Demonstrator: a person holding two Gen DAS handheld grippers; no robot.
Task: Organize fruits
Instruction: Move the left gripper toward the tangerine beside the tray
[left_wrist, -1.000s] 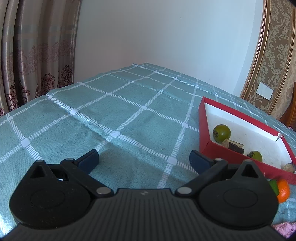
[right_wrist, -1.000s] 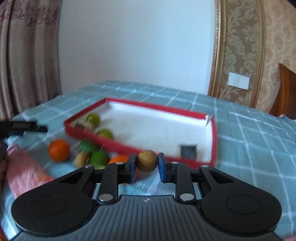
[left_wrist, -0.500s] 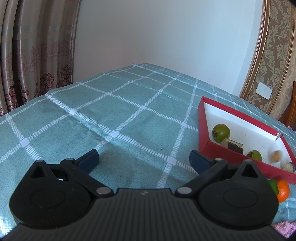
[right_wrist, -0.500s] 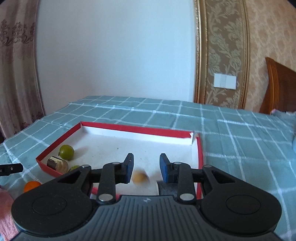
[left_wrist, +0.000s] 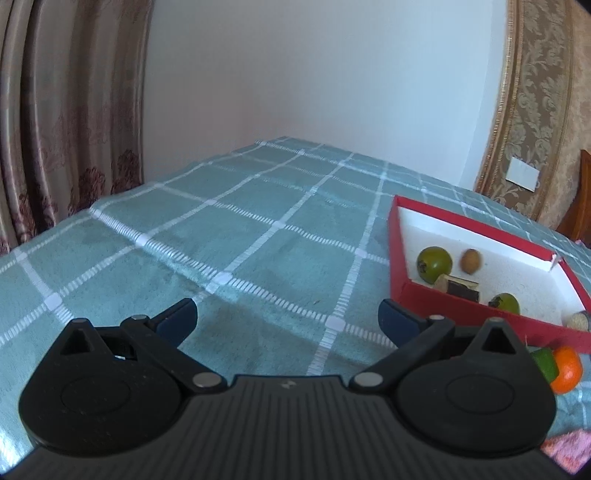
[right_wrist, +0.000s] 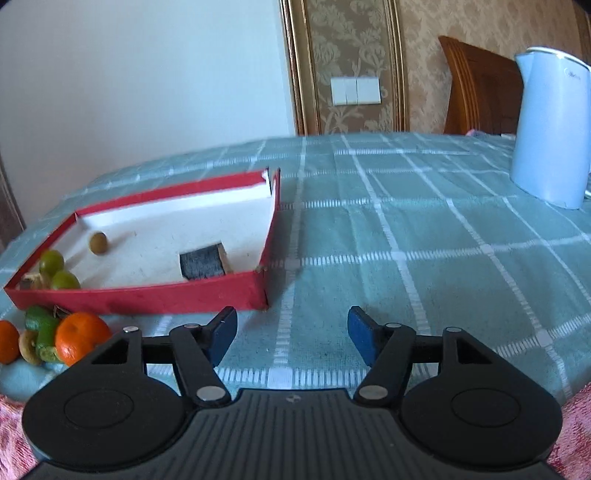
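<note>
A red box with a white inside lies on the teal checked cloth. In it are a small brown fruit, two green fruits and a dark block. In front of the box lie oranges and green fruits. My right gripper is open and empty, low over the cloth to the right of the box's near corner. My left gripper is open and empty over bare cloth, left of the box.
A pale blue kettle stands at the back right of the table. A pink cloth lies at the near edge. A curtain hangs at the left, and a wooden chair stands behind the table.
My right gripper let go of the brown fruit over the box, opened wide and drew back to the right. The fruit rolled to the box's far left part. The left gripper stayed still.
</note>
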